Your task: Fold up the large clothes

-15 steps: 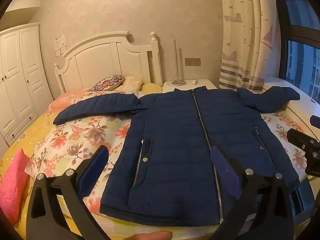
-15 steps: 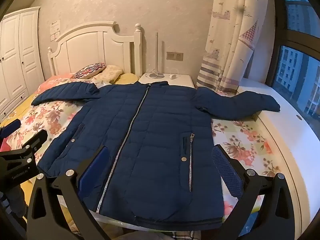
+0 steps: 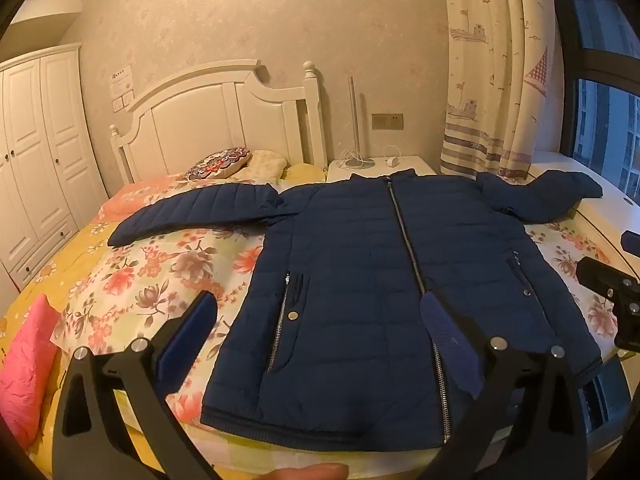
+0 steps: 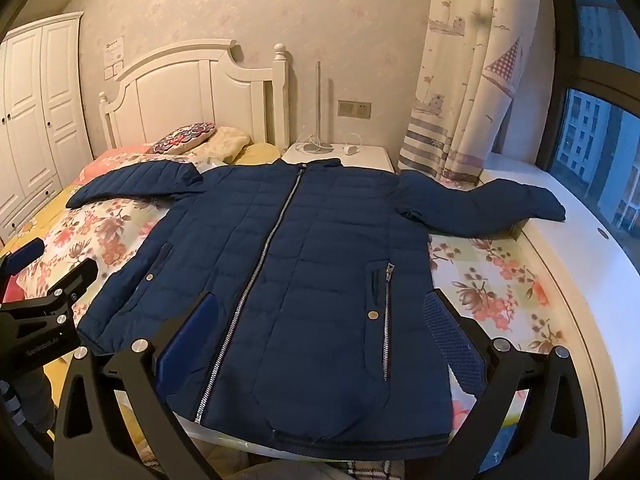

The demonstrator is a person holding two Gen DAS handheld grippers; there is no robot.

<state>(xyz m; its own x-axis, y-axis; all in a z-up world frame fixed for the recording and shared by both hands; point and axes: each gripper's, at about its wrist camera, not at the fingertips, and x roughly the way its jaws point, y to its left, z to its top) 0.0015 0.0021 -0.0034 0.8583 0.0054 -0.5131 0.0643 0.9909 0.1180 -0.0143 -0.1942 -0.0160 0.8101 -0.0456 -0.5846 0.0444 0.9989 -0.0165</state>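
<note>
Both tools hang above the near edge of the bed [image 3: 132, 292] with nothing in them: the left gripper [image 3: 320, 332] has its blue pads spread wide apart over the jacket's hem on the wearer's right half, and the right gripper [image 4: 320, 332] stands just as wide over the other half, neither pad touching cloth. Ahead of them and below lies the navy puffer jacket [image 4: 304, 264], zipped shut, face up on the floral bedspread, hem at the near edge and collar toward the white headboard [image 3: 208, 120]. Its long axis runs straight away from the grippers along the silver zip [image 3: 408, 256]. The two sleeves stretch sideways: the left sleeve [image 3: 192, 216] reaches across the bedspread toward the far left corner, closer to the left gripper; the right sleeve [image 4: 488, 212] drapes off the bed's right edge onto the white window ledge [image 4: 568, 264], closer to the right gripper. By my reading no fold has been made yet, and each sleeve falls to the gripper on its own side. Containers: the jacket's zip pockets are closed, contents not visible, and the white wardrobe [image 3: 36, 160] past the left edge has its doors shut.
</note>
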